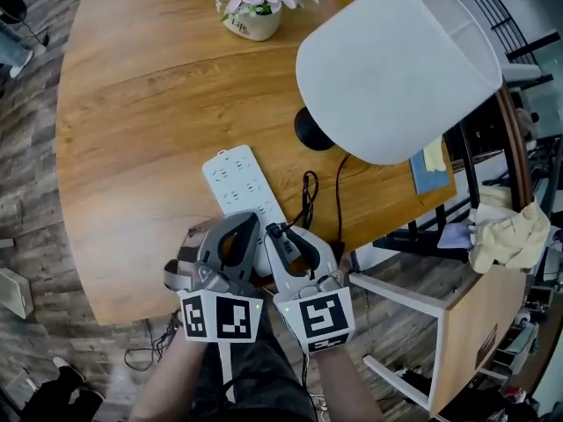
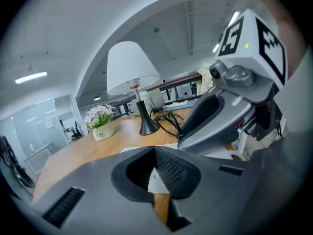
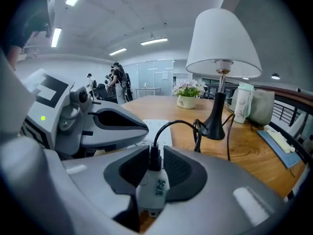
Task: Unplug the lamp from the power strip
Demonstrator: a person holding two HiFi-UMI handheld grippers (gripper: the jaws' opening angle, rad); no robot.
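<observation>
The white power strip lies on the wooden table, pointing toward me. The lamp's white shade and black base stand to its right, with the black cord running to the strip's near end. There, my right gripper is open; the white plug with its black cord lies between the jaws, and the pads do not press on it. My left gripper sits beside it over the strip's near end. Its fingertips meet with nothing between them.
A pot of pink flowers stands at the table's far side. A blue book lies at the right edge under the shade. Beyond that edge are a white frame, a wooden cabinet and a crumpled cloth.
</observation>
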